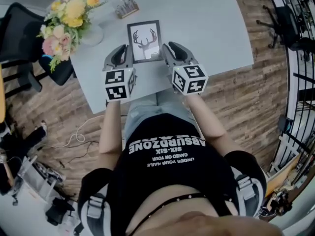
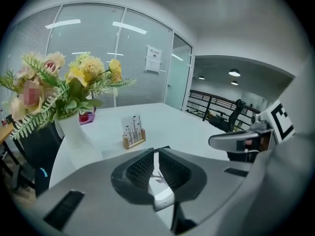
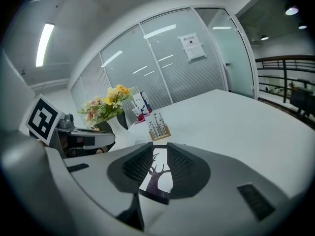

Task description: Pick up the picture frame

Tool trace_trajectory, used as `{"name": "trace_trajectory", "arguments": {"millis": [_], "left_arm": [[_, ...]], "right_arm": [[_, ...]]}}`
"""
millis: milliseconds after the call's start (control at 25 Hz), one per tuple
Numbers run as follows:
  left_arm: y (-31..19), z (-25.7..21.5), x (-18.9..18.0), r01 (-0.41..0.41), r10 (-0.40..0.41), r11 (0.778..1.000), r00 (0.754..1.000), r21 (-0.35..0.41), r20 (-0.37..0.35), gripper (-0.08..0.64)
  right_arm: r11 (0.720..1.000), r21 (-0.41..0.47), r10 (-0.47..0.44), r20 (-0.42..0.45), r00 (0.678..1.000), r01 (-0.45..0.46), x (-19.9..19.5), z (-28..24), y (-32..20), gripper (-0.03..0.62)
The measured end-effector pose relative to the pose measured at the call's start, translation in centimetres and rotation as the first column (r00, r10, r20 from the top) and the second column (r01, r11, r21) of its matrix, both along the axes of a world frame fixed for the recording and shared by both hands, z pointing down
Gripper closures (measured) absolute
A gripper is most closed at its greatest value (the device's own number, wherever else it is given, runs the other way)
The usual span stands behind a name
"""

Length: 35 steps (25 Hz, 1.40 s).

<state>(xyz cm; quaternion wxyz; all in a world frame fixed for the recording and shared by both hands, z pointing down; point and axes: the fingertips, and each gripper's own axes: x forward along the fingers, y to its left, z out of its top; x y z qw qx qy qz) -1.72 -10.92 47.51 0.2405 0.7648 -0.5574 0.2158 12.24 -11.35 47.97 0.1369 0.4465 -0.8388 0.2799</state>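
Observation:
The picture frame [image 1: 144, 41], black-edged with a deer-antler print, rests on the pale grey table [image 1: 206, 28] close to its near edge. My left gripper [image 1: 120, 49] hangs by the frame's near left corner and my right gripper [image 1: 169, 45] by its near right corner. In the left gripper view the jaw tips [image 2: 156, 149] meet, and a sliver of the frame [image 2: 156, 178] shows beneath them. In the right gripper view the jaws [image 3: 160, 145] stand a narrow gap apart, with nothing between them. The deer print [image 3: 158, 177] shows through that gap.
A white vase of flowers [image 1: 66, 18] stands at the table's left, with a small wooden card holder [image 1: 127, 6] behind the frame. A black chair [image 1: 19, 33] is left of the table. Cables and gear lie on the wood floor [image 1: 59, 146].

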Motion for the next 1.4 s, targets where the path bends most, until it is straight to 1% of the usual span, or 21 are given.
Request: {"name": "trace_trajectory", "arguments": {"millis": [200, 320, 400, 800, 1040, 1240, 1400], "left_arm": [[-0.9, 1.9, -0.2, 0.002, -0.002, 0.999, 1.000, -0.039, -0.007, 0.537], [-1.2, 2.9, -0.3, -0.003, 0.002, 0.998, 1.000, -0.065, -0.012, 0.491], [-1.3, 3.8, -0.3, -0.009, 0.008, 0.996, 1.000, -0.093, -0.007, 0.477], [-1.9, 8.6, -0.5, -0.020, 0.021, 0.980, 1.000, -0.198, 0.000, 0.475], [-2.7, 10.6, -0.4, -0.022, 0.020, 0.970, 1.000, -0.242, -0.014, 0.474], [-3.4, 12.1, -0.5, 0.002, -0.007, 0.964, 1.000, -0.267, -0.018, 0.474], [-3.2, 13.6, -0.7, 0.005, -0.011, 0.952, 1.000, -0.307, -0.018, 0.474]], "right_arm": [[0.999, -0.048, 0.009, -0.020, 1.000, -0.010, -0.1, 2.1, -0.8, 0.508], [0.998, -0.062, 0.011, -0.041, 0.999, -0.013, -0.1, 2.9, -1.3, 0.508], [0.997, -0.072, 0.014, -0.060, 0.998, -0.018, -0.1, 3.5, -1.7, 0.508], [0.988, -0.151, 0.005, -0.113, 0.994, -0.023, -1.2, 7.7, -2.8, 0.506], [0.981, -0.192, 0.001, -0.140, 0.990, -0.028, -1.6, 10.0, -3.5, 0.507], [0.974, -0.226, -0.010, -0.168, 0.986, -0.029, -1.7, 11.9, -3.7, 0.505], [0.968, -0.250, -0.008, -0.182, 0.983, -0.038, -1.8, 13.0, -3.9, 0.501]]}}
